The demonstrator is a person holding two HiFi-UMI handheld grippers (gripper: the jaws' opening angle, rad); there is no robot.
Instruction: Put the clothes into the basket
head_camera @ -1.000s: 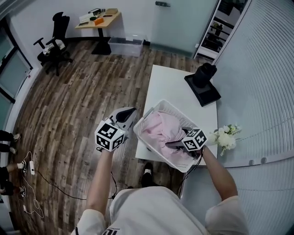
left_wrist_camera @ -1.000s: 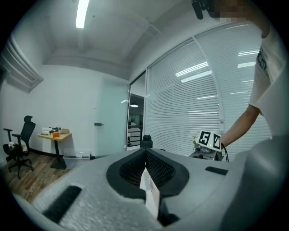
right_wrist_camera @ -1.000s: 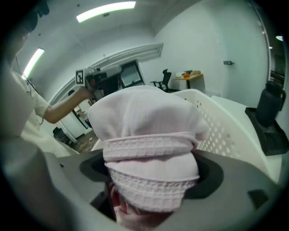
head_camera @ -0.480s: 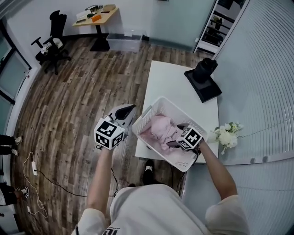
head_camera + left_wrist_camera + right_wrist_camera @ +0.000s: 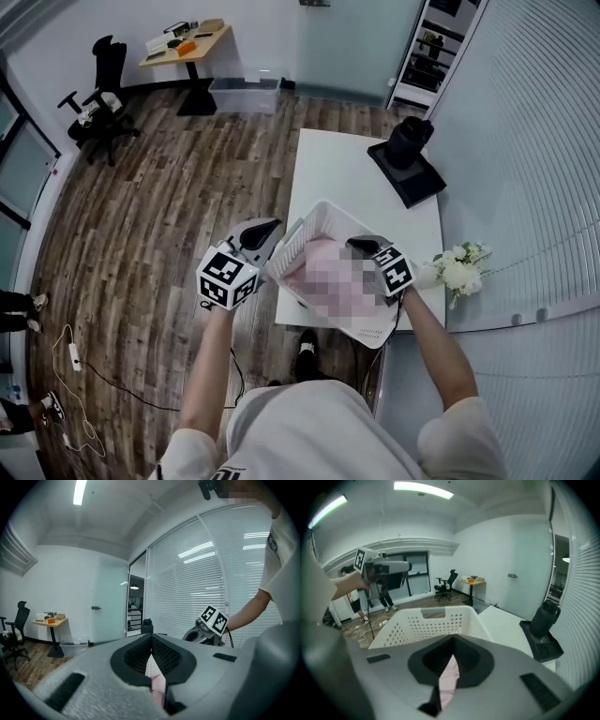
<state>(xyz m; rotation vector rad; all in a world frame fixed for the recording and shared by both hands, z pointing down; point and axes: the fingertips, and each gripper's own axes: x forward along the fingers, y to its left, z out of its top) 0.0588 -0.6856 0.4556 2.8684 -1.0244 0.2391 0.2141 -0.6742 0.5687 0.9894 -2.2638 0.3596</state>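
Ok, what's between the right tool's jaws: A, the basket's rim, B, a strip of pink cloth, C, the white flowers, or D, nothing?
B: in the right gripper view the right tool, whose jaws have just been closing, pinches a strip of pink cloth above the white basket.

Overhead head view; opposed gripper views across basket (image 5: pixel 436 620)

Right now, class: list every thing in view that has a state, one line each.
Basket, upright at the table's near edge, pink garment inside.
Right claw, just closed, shut on the pink garment.
Left claw, shut, apparently on the basket's rim.
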